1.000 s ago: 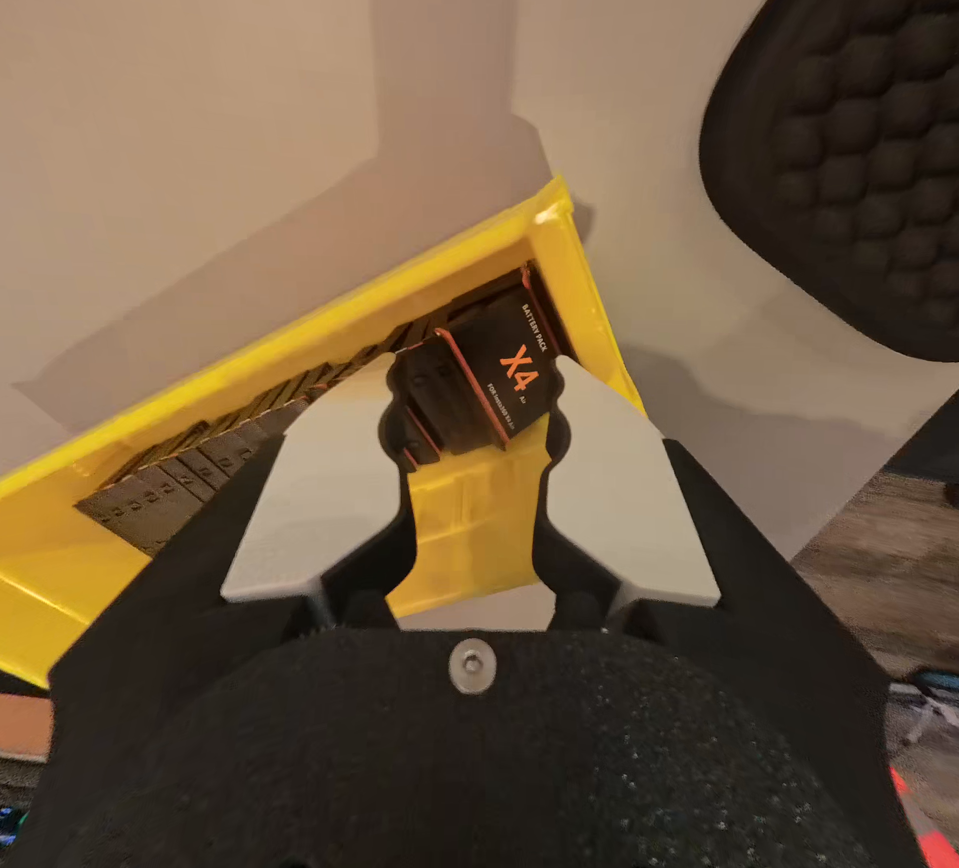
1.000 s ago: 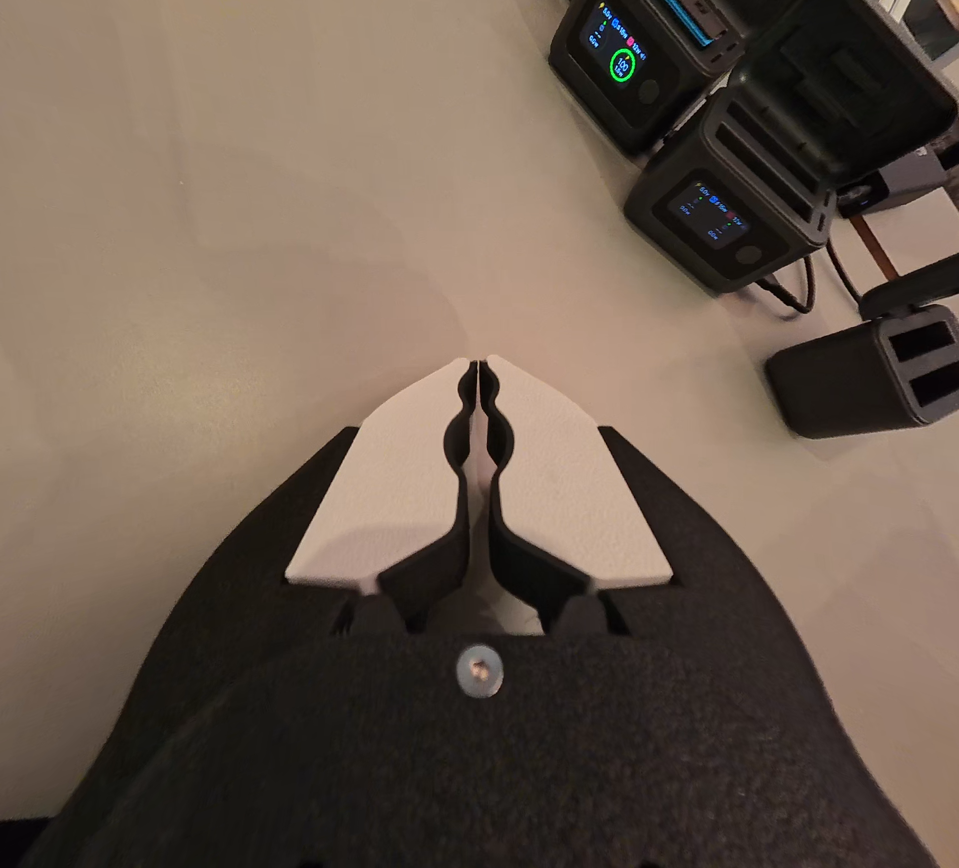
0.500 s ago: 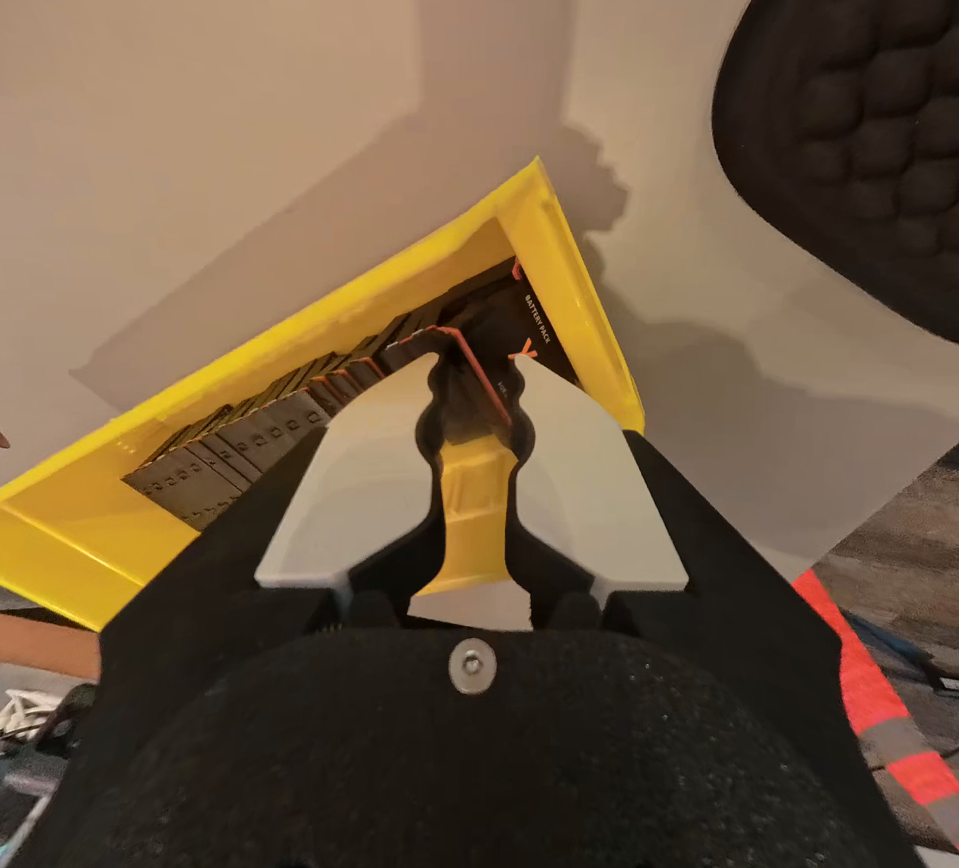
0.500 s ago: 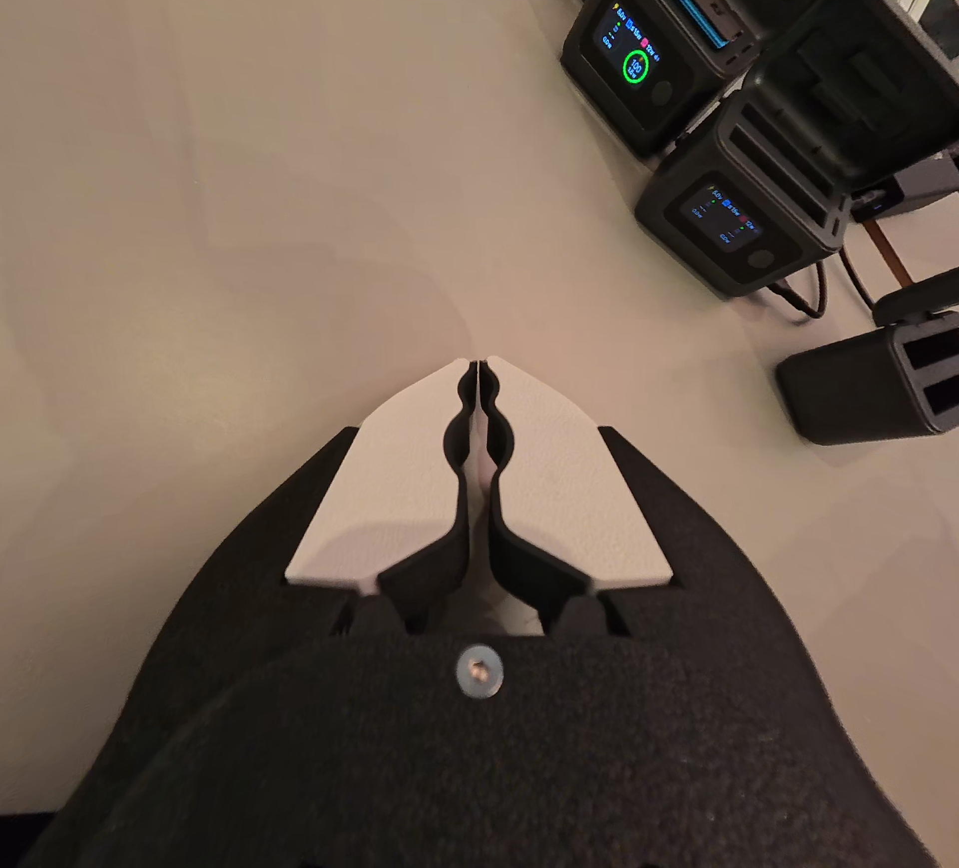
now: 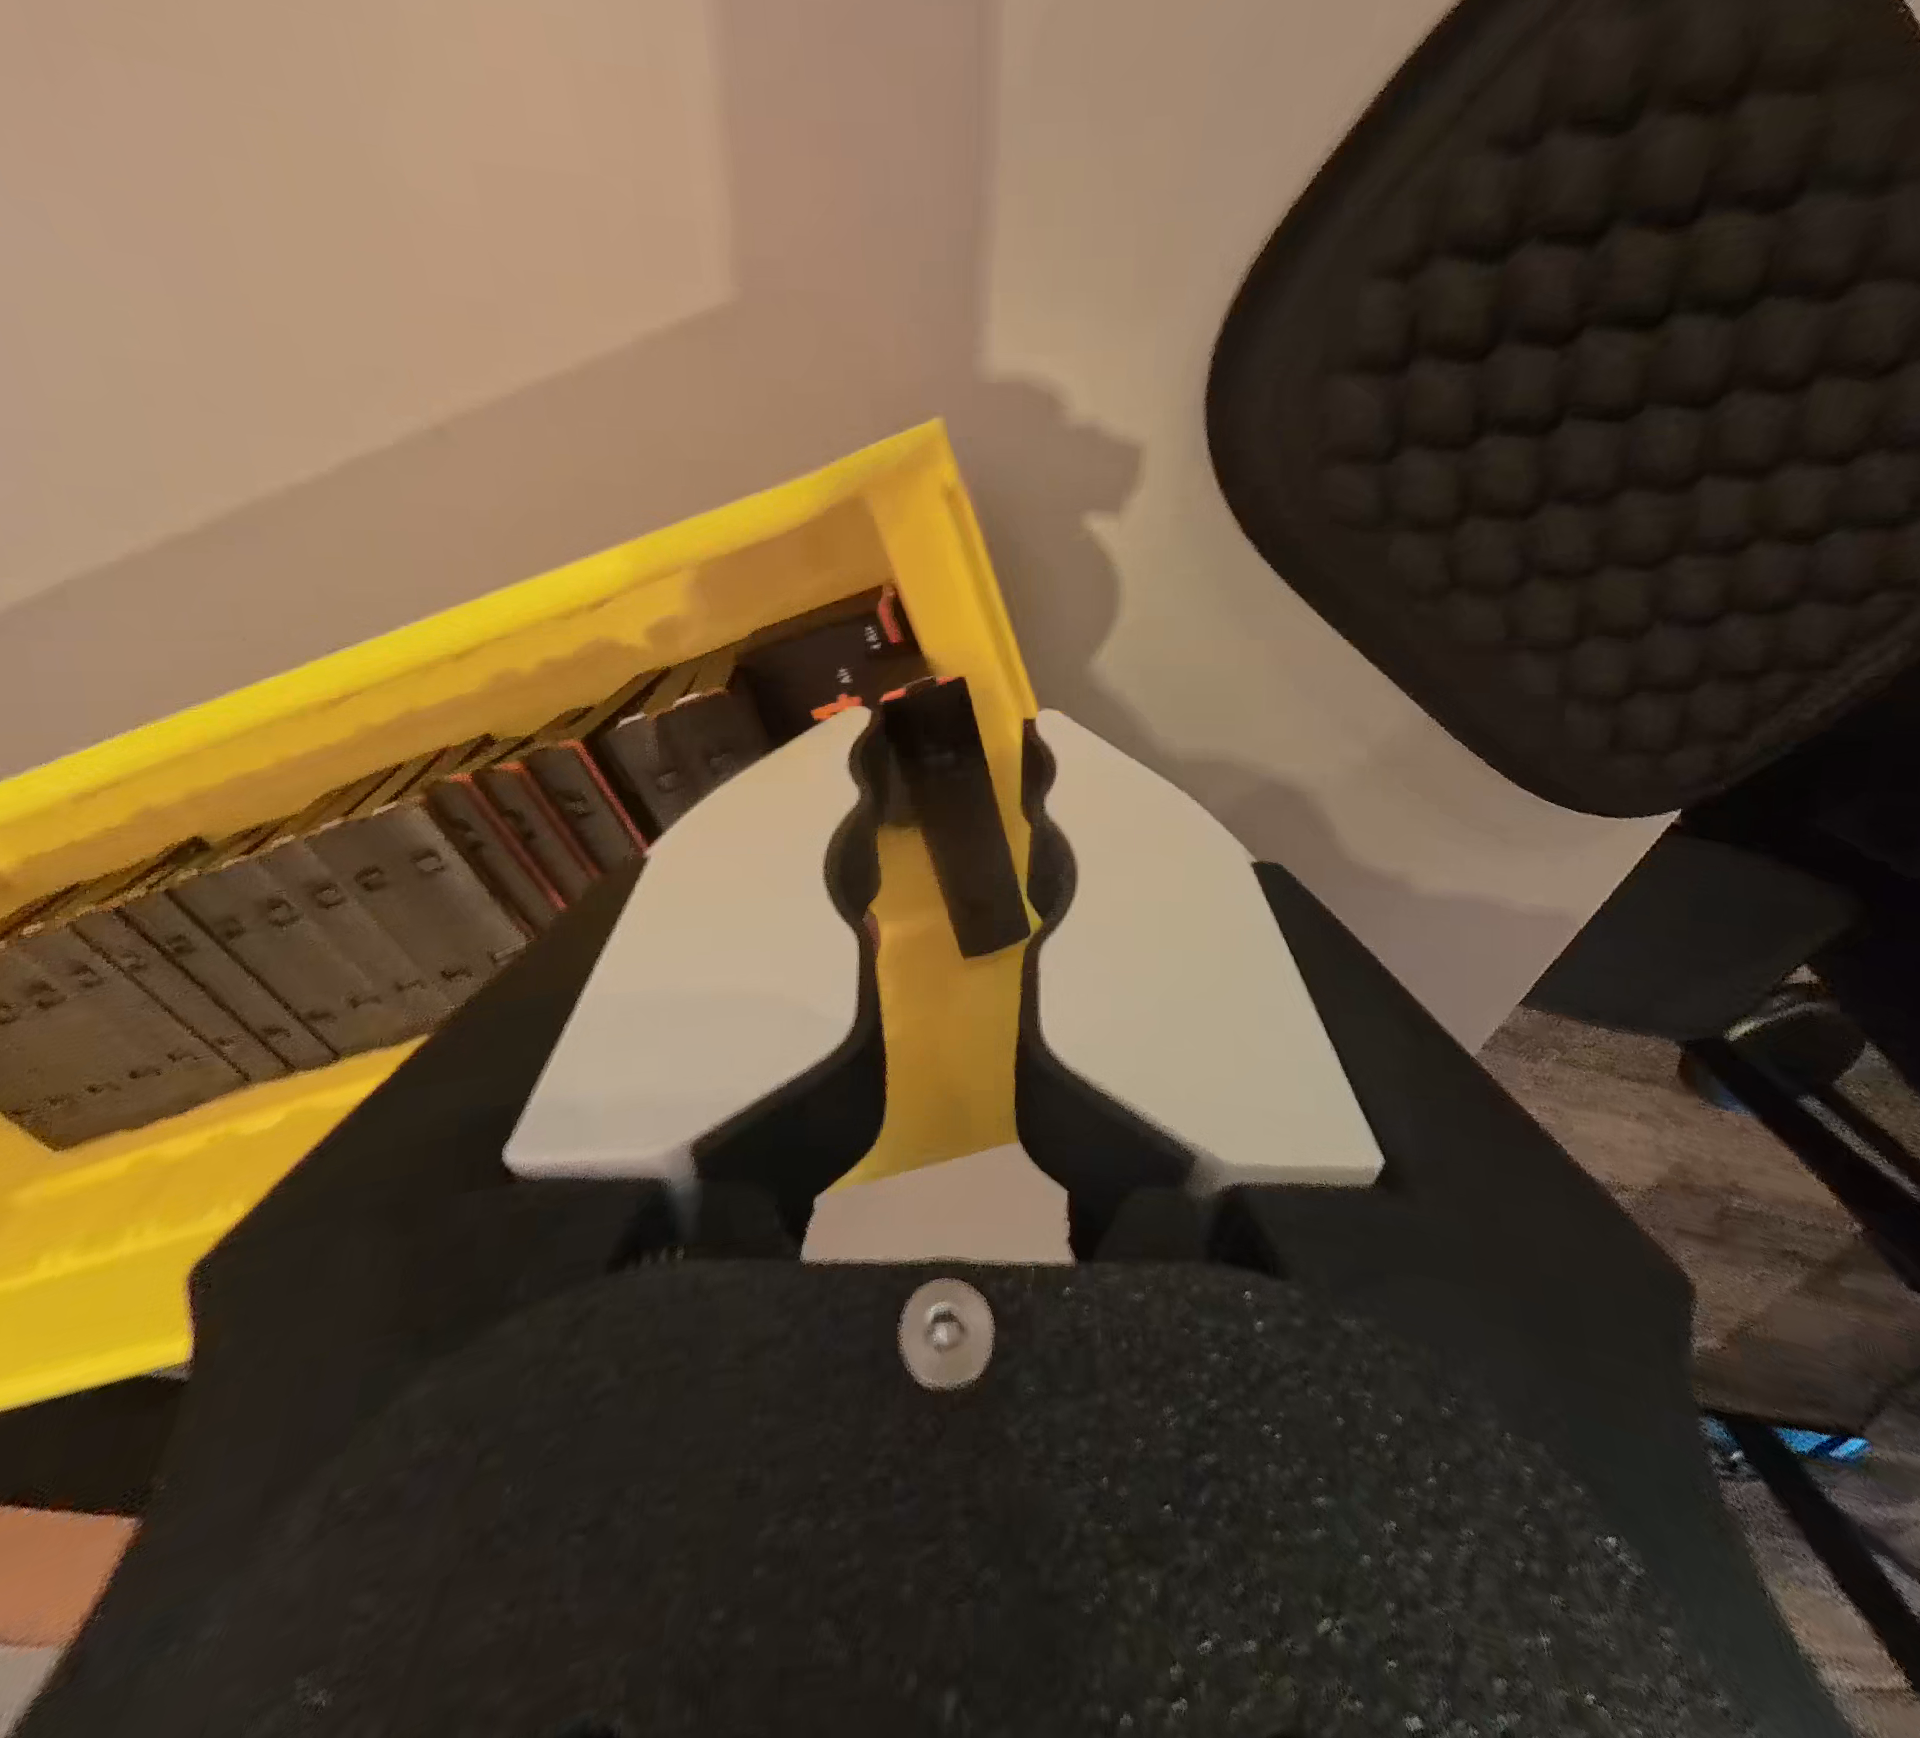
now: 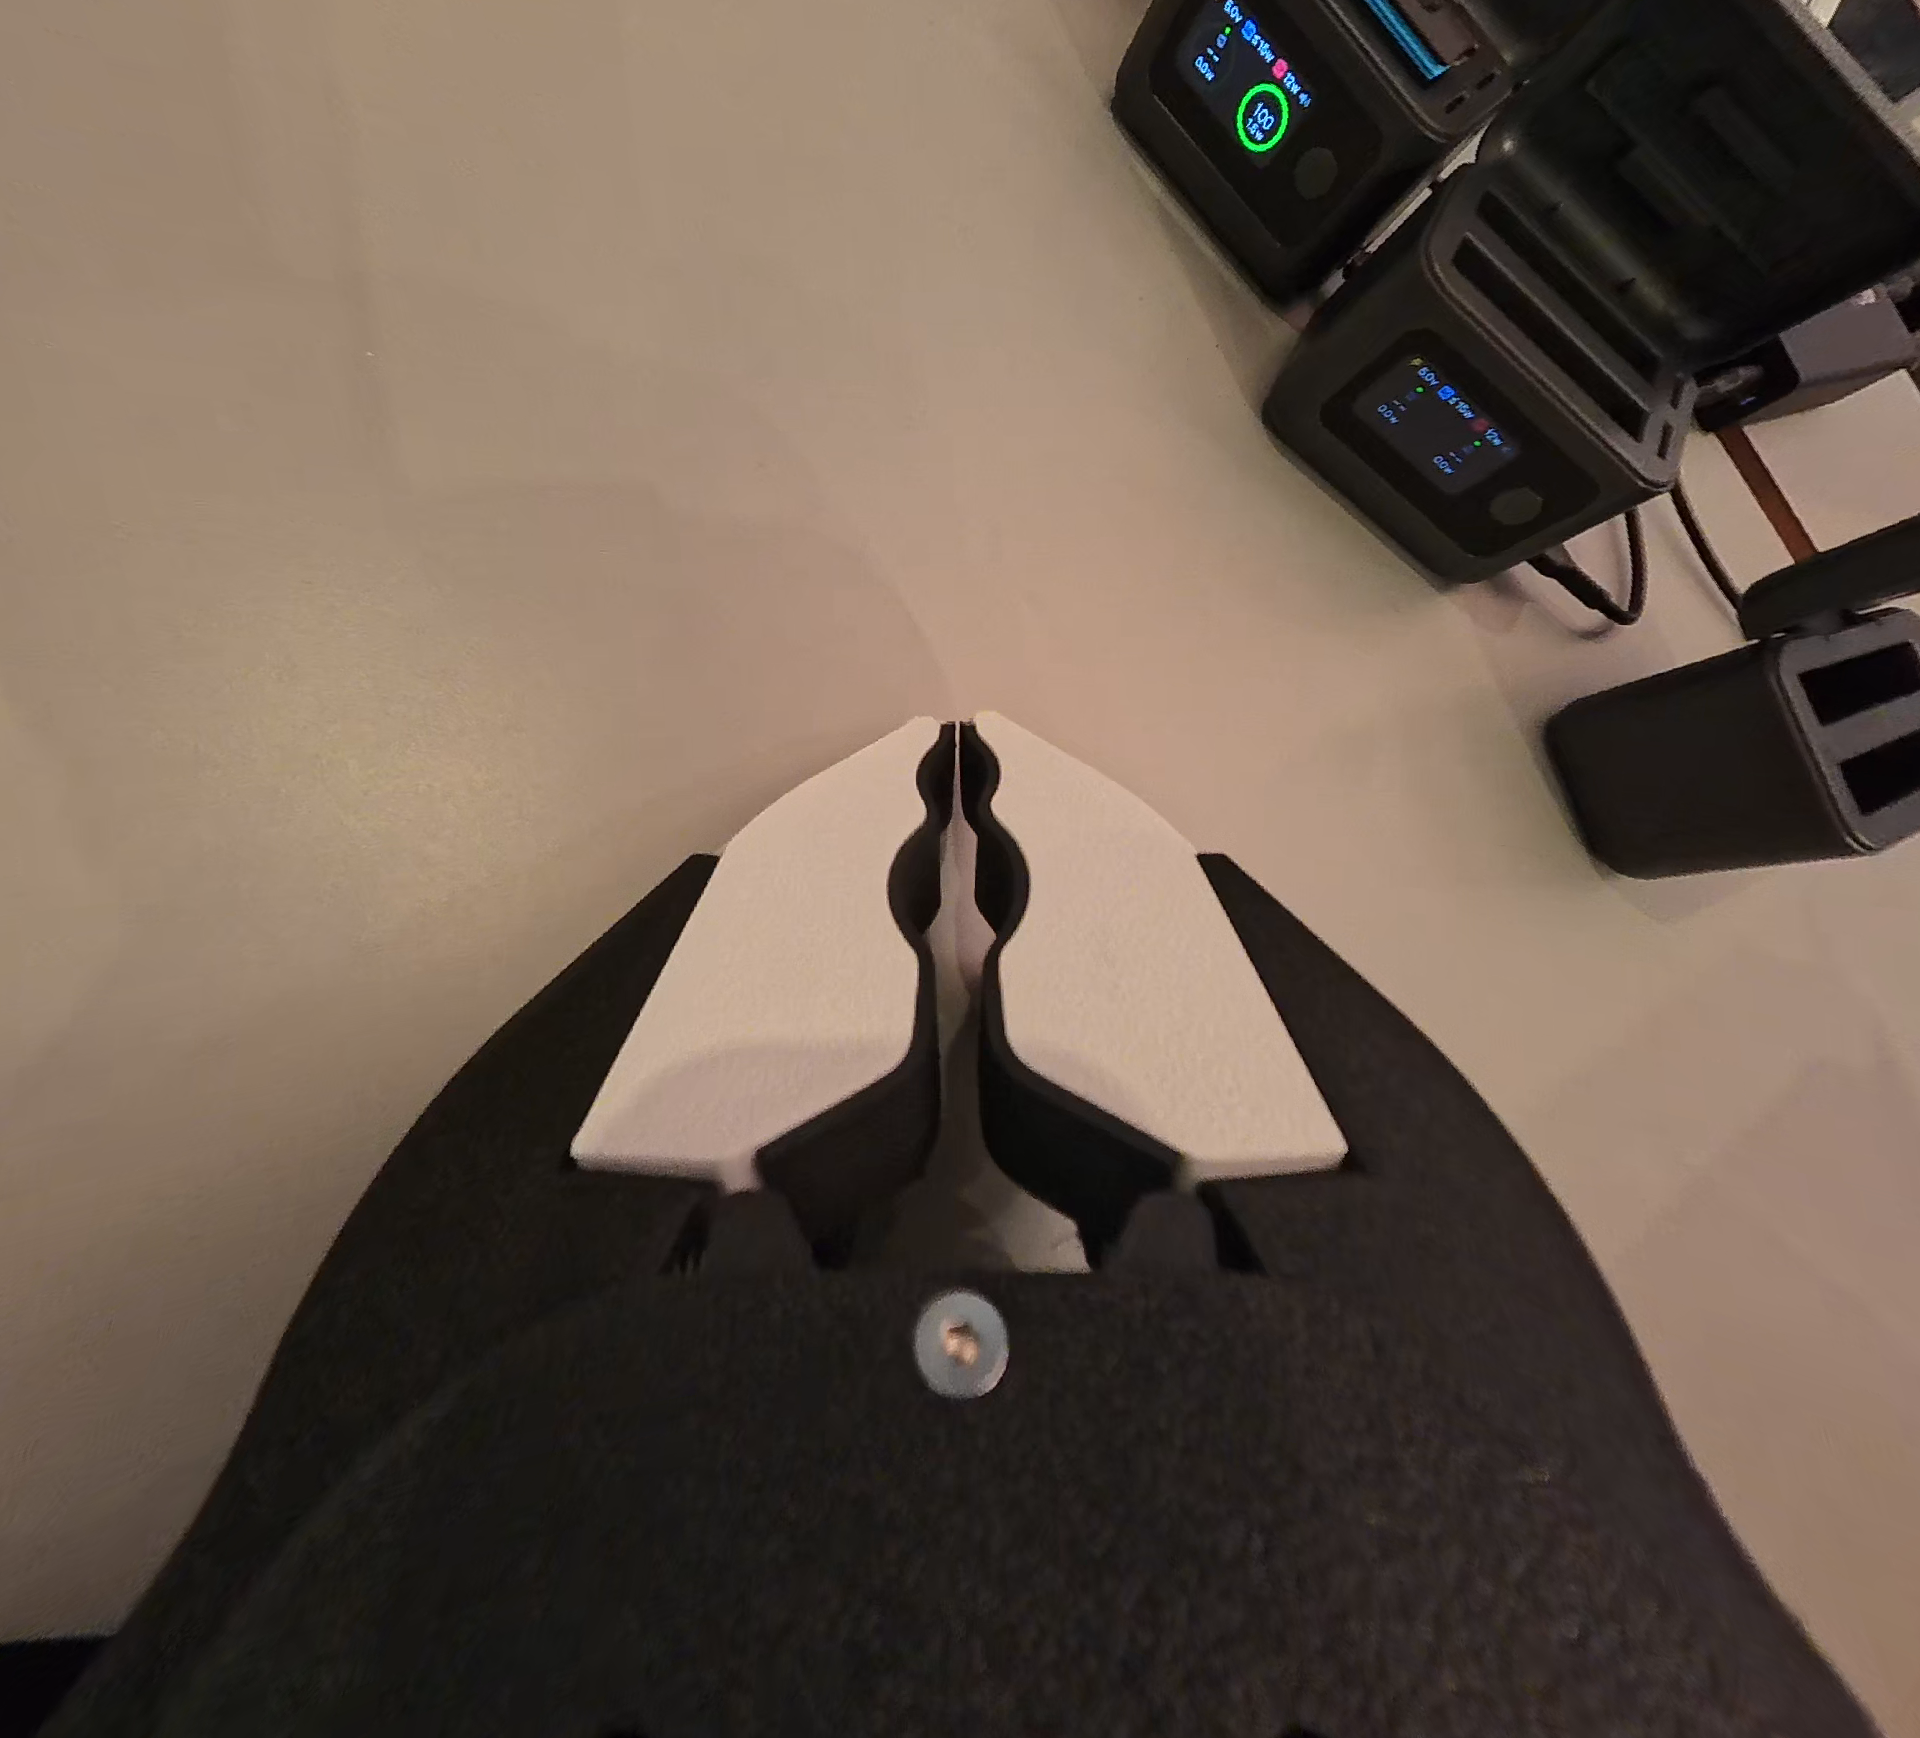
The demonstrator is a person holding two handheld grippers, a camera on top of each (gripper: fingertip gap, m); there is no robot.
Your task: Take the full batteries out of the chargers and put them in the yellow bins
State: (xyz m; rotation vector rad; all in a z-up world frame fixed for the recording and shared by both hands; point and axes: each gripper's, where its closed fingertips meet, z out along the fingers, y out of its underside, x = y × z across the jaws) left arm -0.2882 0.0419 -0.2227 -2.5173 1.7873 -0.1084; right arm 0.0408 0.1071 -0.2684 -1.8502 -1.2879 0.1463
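Pale tabletop below. Left gripper [image 5: 951, 732] narrowly parted around a dark battery [image 5: 951, 826] standing edge-on at the right end of the yellow bin [image 5: 416, 660]; grip unclear. Right gripper [image 6: 956, 727] pressed together, empty; chargers [image 6: 1455, 431] at upper right.

A long yellow plastic bin [image 5: 582, 618] sits on the pale desk [image 5: 416, 130], with flat black battery packs [image 5: 343, 940] standing in a row inside it (one [image 5: 951, 826] tilts at the right end). Boxy dark grey chargers [image 6: 1455, 431] line the desk's far right edge, side by side.
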